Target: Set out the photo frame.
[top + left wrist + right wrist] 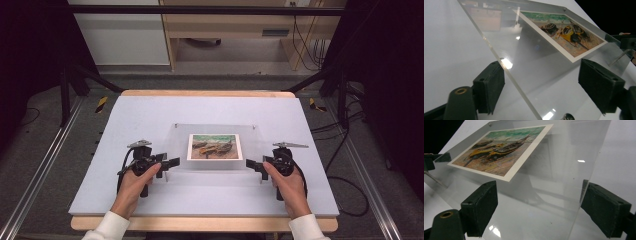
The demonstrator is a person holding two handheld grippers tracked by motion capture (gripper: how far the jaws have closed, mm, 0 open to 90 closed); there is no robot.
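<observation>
A clear acrylic panel [180, 145] lies on the white board [150, 110], with a print of beached boats [215, 146] at its middle. My left gripper [172, 164] sits at the panel's left edge and my right gripper [252, 165] at its right edge. In the left gripper view the panel's edge [524, 50] runs slanting between the two wide-set pads [489, 87], and the print [564, 32] lies beyond. The right gripper [537, 192] straddles the opposite edge [564, 170] the same way, near the print [501, 147]. Both grippers are open; neither pad visibly presses the sheet.
The white board covers a wooden table [200, 93]. Small metal pins [255, 126] mark the panel's far corners. Black frame posts and cables stand on the floor at both sides, and a wooden desk [225, 25] lies behind. Bare board surrounds the panel.
</observation>
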